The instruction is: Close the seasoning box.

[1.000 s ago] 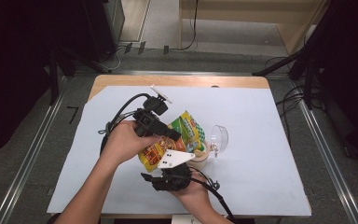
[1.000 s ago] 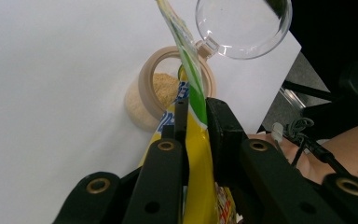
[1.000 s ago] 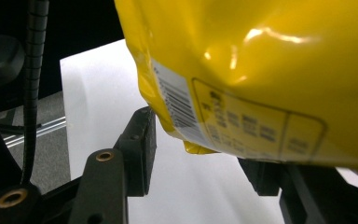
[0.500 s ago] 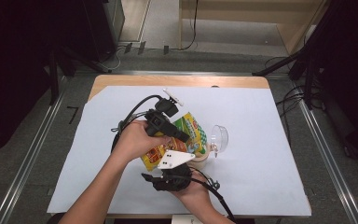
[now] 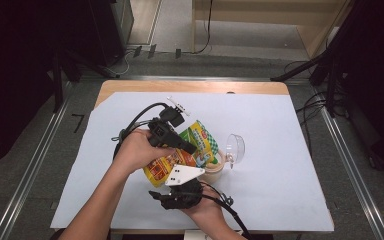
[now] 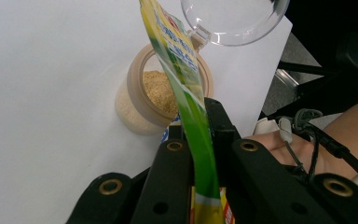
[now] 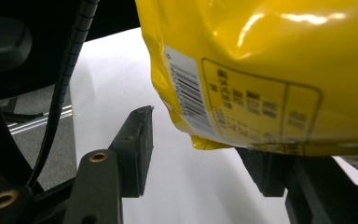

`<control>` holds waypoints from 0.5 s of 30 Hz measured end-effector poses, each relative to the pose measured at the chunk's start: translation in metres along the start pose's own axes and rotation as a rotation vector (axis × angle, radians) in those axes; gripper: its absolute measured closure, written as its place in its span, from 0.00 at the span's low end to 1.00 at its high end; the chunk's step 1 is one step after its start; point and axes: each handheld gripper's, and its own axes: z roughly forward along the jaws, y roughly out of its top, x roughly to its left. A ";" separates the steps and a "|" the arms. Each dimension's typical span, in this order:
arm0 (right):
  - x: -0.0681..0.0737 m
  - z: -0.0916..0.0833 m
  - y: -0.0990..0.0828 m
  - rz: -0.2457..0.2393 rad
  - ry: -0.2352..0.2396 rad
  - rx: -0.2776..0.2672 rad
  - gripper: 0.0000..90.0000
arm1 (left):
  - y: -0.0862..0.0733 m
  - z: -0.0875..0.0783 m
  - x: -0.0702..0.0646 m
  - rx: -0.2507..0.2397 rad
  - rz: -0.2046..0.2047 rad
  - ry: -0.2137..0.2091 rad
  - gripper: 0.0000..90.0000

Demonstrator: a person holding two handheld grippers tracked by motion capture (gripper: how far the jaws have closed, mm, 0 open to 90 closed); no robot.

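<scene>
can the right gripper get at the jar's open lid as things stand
Probably not directly: the pouch, pinched in the left gripper, hangs over the right gripper and the jar, between its open jaws and the lid.

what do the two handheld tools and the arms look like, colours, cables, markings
Both are matte black two-jaw tools with brass-coloured pivot rivets. The left tool trails a looping black cable and has a small white piece at its back. The right tool carries a grey three-cornered plate with dark dots. Both forearms are bare, sleeveless.
</scene>
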 end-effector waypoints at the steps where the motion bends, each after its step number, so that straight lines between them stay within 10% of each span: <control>1: 0.000 0.000 0.000 0.000 -0.001 0.003 0.53 | -0.001 -0.001 0.000 -0.003 0.000 -0.002 1.00; 15: -0.004 -0.001 -0.002 0.029 0.025 -0.013 0.48 | -0.009 -0.018 0.002 -0.023 0.010 0.000 1.00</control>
